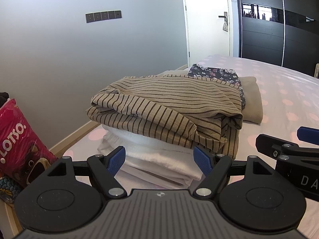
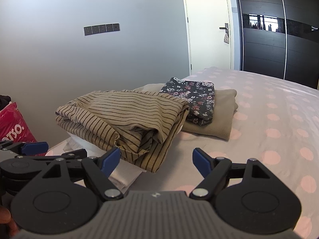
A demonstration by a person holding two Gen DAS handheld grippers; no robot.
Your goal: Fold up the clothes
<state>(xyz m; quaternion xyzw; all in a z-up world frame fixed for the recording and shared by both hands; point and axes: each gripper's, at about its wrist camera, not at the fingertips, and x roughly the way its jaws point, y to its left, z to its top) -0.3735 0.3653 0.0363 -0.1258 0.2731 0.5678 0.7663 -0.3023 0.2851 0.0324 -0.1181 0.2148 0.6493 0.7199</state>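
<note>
Both grippers, left gripper (image 1: 159,160) and right gripper (image 2: 156,161), gape wide and empty. At twelve o'clock, striped garment (image 1: 165,109) tops white folded stack (image 1: 159,163); better to square loose hems gently.

Bed (image 2: 269,119) right open; striped garment (image 2: 123,115) blocks left.
</note>
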